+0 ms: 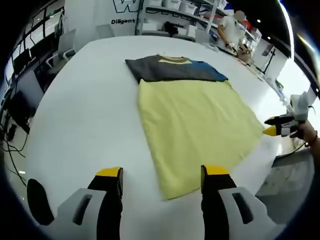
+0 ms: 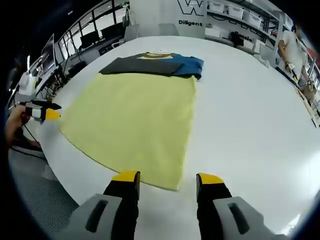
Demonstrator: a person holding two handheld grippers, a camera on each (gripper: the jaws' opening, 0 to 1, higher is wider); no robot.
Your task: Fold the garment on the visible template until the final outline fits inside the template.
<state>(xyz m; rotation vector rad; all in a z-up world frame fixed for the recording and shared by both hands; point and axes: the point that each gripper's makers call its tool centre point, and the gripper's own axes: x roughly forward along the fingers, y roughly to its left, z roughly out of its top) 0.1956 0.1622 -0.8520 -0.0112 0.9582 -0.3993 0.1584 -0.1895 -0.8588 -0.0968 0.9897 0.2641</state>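
- The garment (image 1: 192,135) lies flat on the white table (image 1: 85,110) — a yellow body with a dark grey and blue band across the far end by the collar. One long side looks already folded in, giving a long rectangle.
- No template outline can be made out on the table.
- The left gripper (image 1: 162,172) hovers over the near hem corner, jaws wide apart, holding nothing.
- The right gripper (image 2: 167,177) hangs above the other near corner, jaws spread and empty too.
- Judging from this, the lengthwise fold is next — each gripper should drop to its hem corner, pinch the cloth, then carry the hem toward the collar, keeping the edges square.
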